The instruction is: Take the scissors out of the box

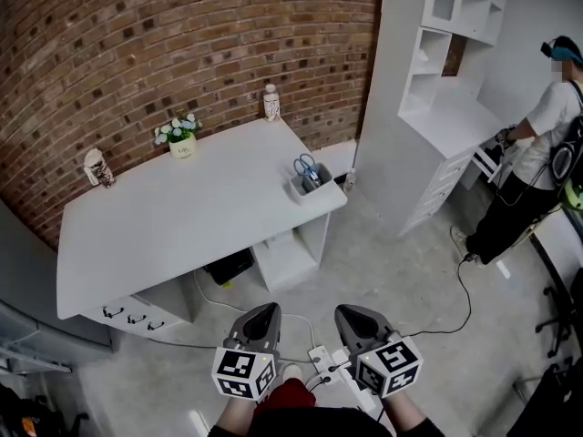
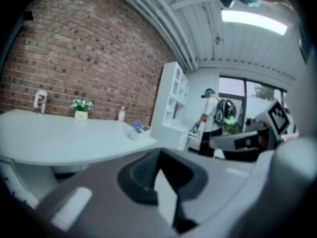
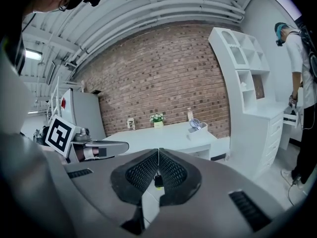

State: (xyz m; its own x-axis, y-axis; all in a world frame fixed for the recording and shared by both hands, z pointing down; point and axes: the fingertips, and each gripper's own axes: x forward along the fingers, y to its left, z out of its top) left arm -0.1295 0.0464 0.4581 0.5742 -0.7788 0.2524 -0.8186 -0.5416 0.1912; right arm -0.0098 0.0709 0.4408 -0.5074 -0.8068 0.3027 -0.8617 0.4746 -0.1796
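The left gripper (image 2: 158, 153) is fully closed, its dark pads pressed together with nothing between them. The right gripper (image 3: 158, 152) is closed too, its ribbed pads meeting along one line and holding nothing. In the head view both are held side by side low over the concrete floor (image 1: 401, 271), pointing toward the counter (image 1: 182, 217) and well apart from it. Each carries a cube printed with black-and-white square markers (image 1: 244, 373); these are patterns, not letters.

On the floor just ahead of the grippers lies a white power strip (image 1: 323, 360) with cables running from it.

The scissors (image 1: 304, 165), with blue handles, stand handles-up inside a small white open box (image 1: 314, 191). The box sits at the counter's near right corner, close to the edge.

At the back of the counter, by the brick wall (image 1: 137, 44), stands a small pot of white flowers (image 1: 180, 138). A small patterned bottle (image 1: 97, 167) stands to its left and another (image 1: 271, 103) at the far right corner; any labels on them are too small to read.

Under the counter are drawers with dark handles (image 1: 127, 315) and an open compartment.

To the right rises a white shelf unit (image 1: 437, 89), and beyond it a person (image 1: 537, 162) stands in a white top and dark trousers.
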